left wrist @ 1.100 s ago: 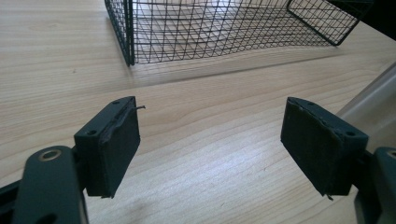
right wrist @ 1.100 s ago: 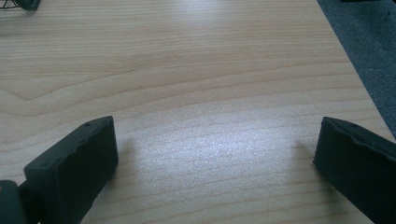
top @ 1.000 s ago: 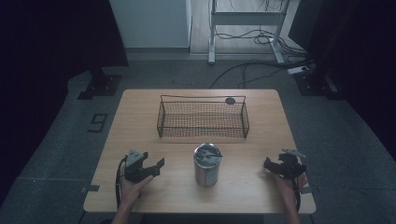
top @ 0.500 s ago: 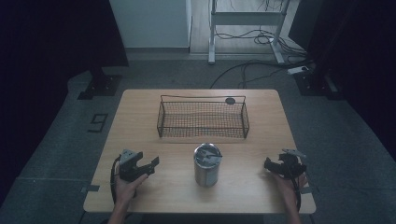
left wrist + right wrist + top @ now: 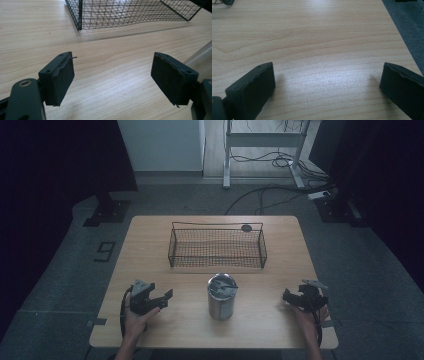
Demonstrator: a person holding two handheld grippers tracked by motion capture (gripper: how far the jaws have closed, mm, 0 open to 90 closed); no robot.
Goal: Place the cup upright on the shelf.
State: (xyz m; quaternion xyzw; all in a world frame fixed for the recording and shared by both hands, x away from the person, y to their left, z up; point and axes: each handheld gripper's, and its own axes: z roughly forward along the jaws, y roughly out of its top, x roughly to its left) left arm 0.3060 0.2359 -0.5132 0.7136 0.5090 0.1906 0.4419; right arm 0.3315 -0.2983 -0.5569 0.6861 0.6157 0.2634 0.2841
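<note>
1. The table [image 5: 150, 240] is pale wood with a straight grain, and bare boards run on every side of the metal can [image 5: 221, 296].
2. The black wire basket [image 5: 218, 247], a long mesh rectangle, sits behind the can, well apart from it.
3. The can is a shiny upright cylinder near the table's front edge.
4. My left gripper [image 5: 165, 298] lies left of the can, jaws spread wide, gripping nothing.
5. My right gripper [image 5: 286, 296] lies right of the can, jaws parted over bare wood, close to the table's right edge.
</note>
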